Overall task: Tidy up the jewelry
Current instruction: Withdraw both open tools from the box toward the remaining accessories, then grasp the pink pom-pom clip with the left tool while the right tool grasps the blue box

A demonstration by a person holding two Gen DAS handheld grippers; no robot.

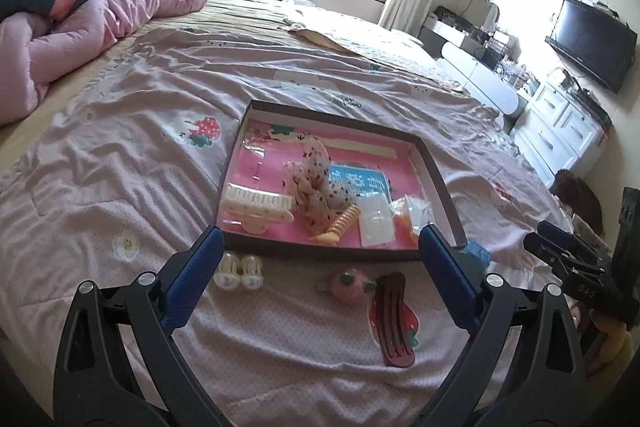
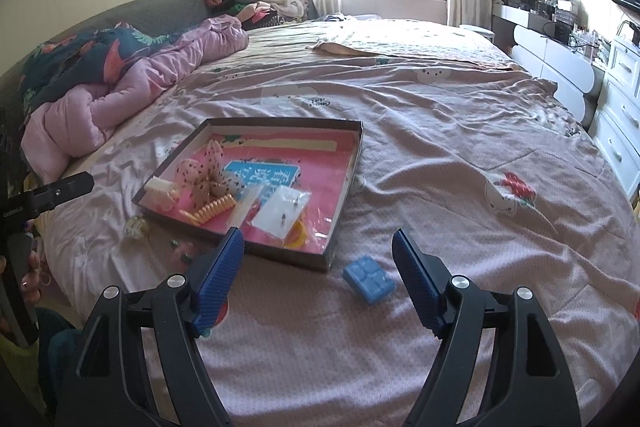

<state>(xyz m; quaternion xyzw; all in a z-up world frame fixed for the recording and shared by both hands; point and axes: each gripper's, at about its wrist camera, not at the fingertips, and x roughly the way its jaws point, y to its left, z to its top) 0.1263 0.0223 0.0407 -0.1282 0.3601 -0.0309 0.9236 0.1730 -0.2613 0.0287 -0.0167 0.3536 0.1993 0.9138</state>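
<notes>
The left gripper (image 1: 320, 259) is tilted downward with its blue-padded jaws spread wide, and nothing is held between them. The right gripper (image 2: 318, 263) is tilted downward likewise, its jaws parted somewhat less widely and nothing gripped; from the left wrist view its black body is seen at the right edge. A hand (image 2: 30, 277) is seen at the left edge of the right wrist view, wrapped around the left gripper's black handle.
</notes>
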